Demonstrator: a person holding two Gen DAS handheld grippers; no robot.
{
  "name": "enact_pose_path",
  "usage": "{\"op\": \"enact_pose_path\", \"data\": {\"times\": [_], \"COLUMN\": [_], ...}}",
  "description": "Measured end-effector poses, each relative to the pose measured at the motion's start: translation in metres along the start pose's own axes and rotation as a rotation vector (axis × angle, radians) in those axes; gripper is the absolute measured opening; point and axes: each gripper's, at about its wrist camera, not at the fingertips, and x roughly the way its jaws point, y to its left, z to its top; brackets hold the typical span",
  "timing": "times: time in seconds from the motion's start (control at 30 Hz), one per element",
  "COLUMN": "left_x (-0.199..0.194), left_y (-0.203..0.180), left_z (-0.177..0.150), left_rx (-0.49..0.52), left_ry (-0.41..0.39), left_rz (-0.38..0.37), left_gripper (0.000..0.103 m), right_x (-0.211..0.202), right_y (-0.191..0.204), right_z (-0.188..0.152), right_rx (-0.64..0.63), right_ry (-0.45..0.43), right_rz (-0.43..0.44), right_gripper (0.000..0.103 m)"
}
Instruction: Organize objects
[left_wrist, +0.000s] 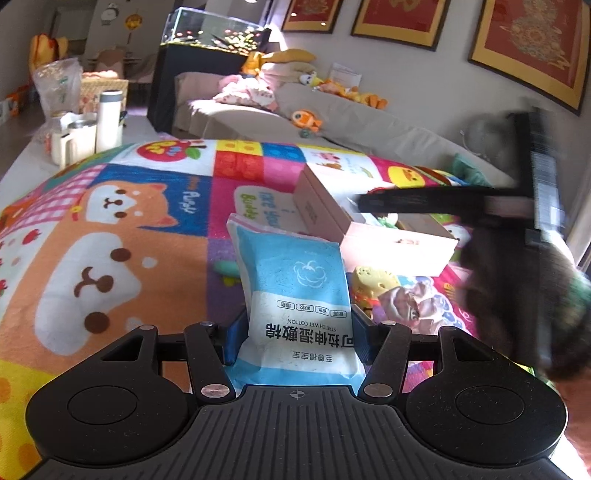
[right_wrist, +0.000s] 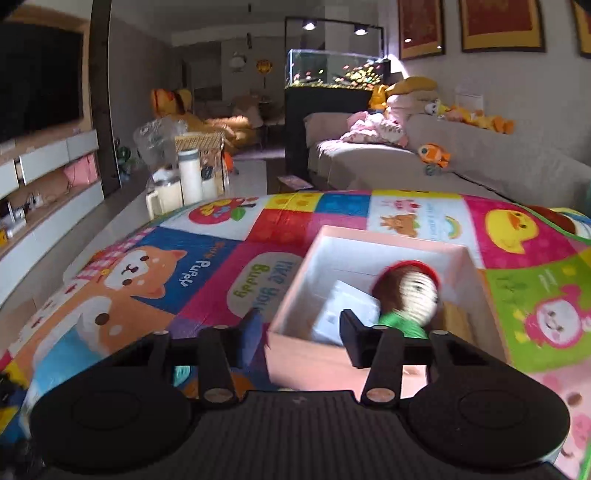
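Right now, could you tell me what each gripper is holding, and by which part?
The left gripper clamps the blue-and-white cotton-pad packet across its lower end. The right gripper holds nothing; the knitted doll lies loose in the pink cardboard box.

A bright patchwork play mat (right_wrist: 207, 258) with cartoon dogs, a duck and fruit covers the table (left_wrist: 22, 162), leaving a bare pale strip along its far left edge. On the mat, toward the right side, sits an open pink box (right_wrist: 369, 240). Near the box's front corner, toward the near right edge, lie a yellow toy (left_wrist: 369, 280) and a crumpled silvery wrapper (left_wrist: 406, 299). A small teal thing (left_wrist: 225, 267) lies near the middle. At the far left corner stand a white bottle (left_wrist: 109, 118), a cream jug (left_wrist: 68, 142) and a clear plastic bag (left_wrist: 57, 88)
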Motion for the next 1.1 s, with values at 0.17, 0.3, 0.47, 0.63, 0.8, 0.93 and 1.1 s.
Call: {"op": "enact_pose_path", "data": {"times": [0.17, 0.3, 0.47, 0.63, 0.8, 0.93, 1.1], "left_x": [-0.01, -0.008, -0.001, -0.001, -0.012, -0.017, -0.02], "left_y": [0.016, 0.028, 0.025, 0.023, 0.029, 0.026, 0.028], "left_z": [0.001, 0.0, -0.004, -0.005, -0.001, 0.002, 0.003], "left_rx": [-0.033, -0.068, -0.063, -0.061, -0.059, -0.042, -0.051], "left_ry": [-0.025, -0.024, -0.002, -0.002, -0.029, -0.034, -0.04], "left_rz": [0.024, 0.048, 0.03, 0.057, 0.092, 0.093, 0.112], "left_gripper": [0.061, 0.061, 0.061, 0.061, 0.061, 0.061, 0.061], "right_x": [0.036, 0.011, -0.034, -0.065, -0.099, -0.105, -0.094], "right_y": [0.016, -0.002, -0.033, -0.055, -0.055, -0.029, 0.028], "right_z": [-0.006, -0.019, -0.043, -0.056, -0.064, -0.07, -0.084], "right_rx": [-0.028, -0.07, -0.105, -0.059, -0.019, -0.043, -0.166], "right_ry": [0.072, 0.079, 0.077, 0.043, -0.03, -0.02, 0.017], "right_rz": [0.014, 0.021, -0.004, -0.064, -0.011, 0.089, 0.21], "right_gripper": [0.025, 0.025, 0.026, 0.028, 0.051, 0.052, 0.052]}}
